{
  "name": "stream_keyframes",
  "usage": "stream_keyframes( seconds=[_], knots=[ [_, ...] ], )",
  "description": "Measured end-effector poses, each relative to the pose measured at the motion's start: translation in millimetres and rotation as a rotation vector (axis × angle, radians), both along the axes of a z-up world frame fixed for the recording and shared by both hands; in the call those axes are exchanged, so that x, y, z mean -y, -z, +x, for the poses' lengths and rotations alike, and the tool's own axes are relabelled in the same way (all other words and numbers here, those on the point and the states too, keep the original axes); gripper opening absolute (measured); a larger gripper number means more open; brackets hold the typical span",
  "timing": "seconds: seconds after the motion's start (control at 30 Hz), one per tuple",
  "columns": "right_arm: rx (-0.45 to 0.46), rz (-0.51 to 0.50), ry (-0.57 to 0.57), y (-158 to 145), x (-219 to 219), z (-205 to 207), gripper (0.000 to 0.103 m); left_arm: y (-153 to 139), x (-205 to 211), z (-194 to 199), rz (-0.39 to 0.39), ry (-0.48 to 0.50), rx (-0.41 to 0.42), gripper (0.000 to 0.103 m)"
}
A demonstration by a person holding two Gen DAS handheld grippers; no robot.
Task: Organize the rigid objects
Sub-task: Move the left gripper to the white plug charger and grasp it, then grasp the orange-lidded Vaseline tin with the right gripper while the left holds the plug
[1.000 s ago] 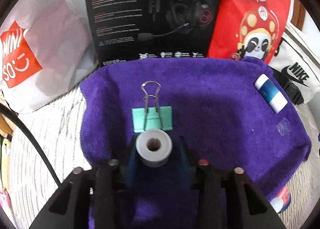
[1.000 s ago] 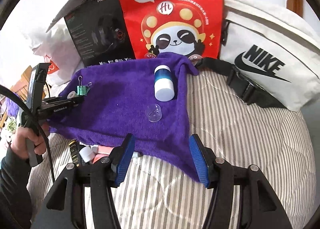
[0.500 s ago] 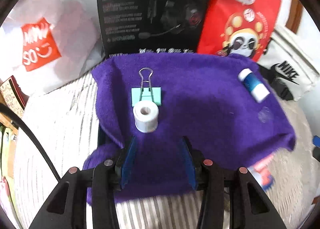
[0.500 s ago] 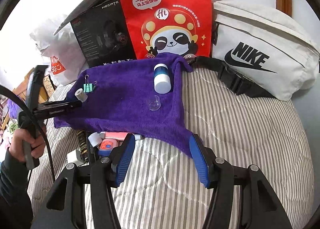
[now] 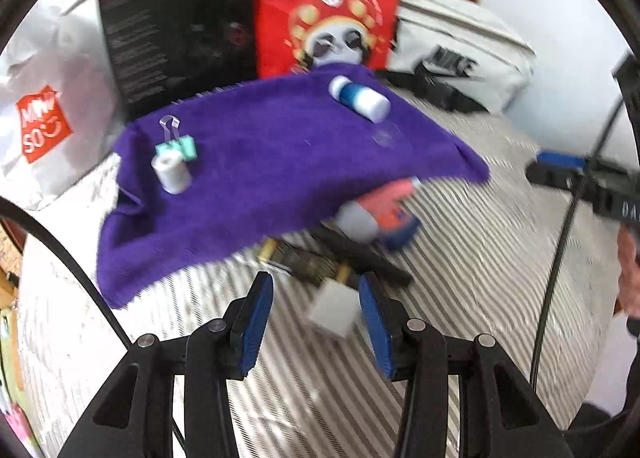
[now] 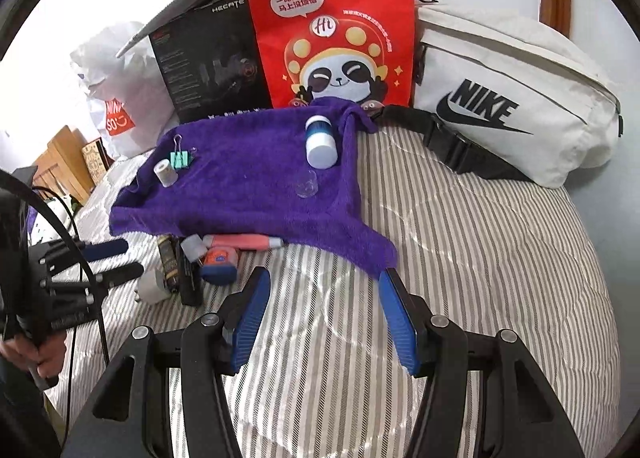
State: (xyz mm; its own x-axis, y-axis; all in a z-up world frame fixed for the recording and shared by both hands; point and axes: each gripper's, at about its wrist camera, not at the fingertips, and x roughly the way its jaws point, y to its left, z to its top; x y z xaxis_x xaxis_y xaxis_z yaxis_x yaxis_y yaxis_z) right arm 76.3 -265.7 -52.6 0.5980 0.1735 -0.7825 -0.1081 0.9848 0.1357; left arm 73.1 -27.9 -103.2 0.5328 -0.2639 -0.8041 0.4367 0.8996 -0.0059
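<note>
Both sets of jaws are parted with nothing in them: the left gripper [image 5: 316,312] hangs over the small white block [image 5: 331,312] in the unsorted pile on the striped bedding [image 6: 460,258], probably its next pick. On the purple towel [image 6: 248,178], left to right, sit the white roll [image 6: 165,172] by the green binder clip [image 6: 182,158], then the blue-and-white bottle [image 6: 320,142], spaced like sorted spots. The right gripper [image 6: 324,318] waits, empty, near the towel's corner.

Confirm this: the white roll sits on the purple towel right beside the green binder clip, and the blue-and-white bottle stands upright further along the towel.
One error: the bottle lies on its side, not upright, as the right wrist view shows. The roll does sit on the towel beside the clip.
</note>
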Motion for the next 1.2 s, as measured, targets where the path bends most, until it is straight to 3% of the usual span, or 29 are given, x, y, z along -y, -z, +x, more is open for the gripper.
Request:
stream_keyframes(
  seconds=[0.27,0.33,0.4,0.53,0.93,1.2],
  knots=[
    [-0.023,-0.031,-0.010,9,0,-4,0.056,25,3,1,0.022,0.067,-0.038,0.043],
    [-0.028,-0.032,-0.011,10,0,-3,0.056,29,8,1,0.054,0.094,-0.021,0.039],
    [-0.036,-0.034,-0.011,12,-1,-2,0.056,30,11,1,0.057,0.123,-0.018,0.030],
    [-0.051,-0.045,-0.019,17,-3,0,0.056,28,14,-3,0.076,0.143,-0.003,0.029],
    [-0.076,-0.043,-0.079,27,-25,6,0.056,30,10,-1,0.033,0.077,0.007,0.029],
    [-0.079,-0.023,-0.149,33,-58,17,0.056,26,-41,-15,0.072,-0.074,0.000,0.029]
  ],
)
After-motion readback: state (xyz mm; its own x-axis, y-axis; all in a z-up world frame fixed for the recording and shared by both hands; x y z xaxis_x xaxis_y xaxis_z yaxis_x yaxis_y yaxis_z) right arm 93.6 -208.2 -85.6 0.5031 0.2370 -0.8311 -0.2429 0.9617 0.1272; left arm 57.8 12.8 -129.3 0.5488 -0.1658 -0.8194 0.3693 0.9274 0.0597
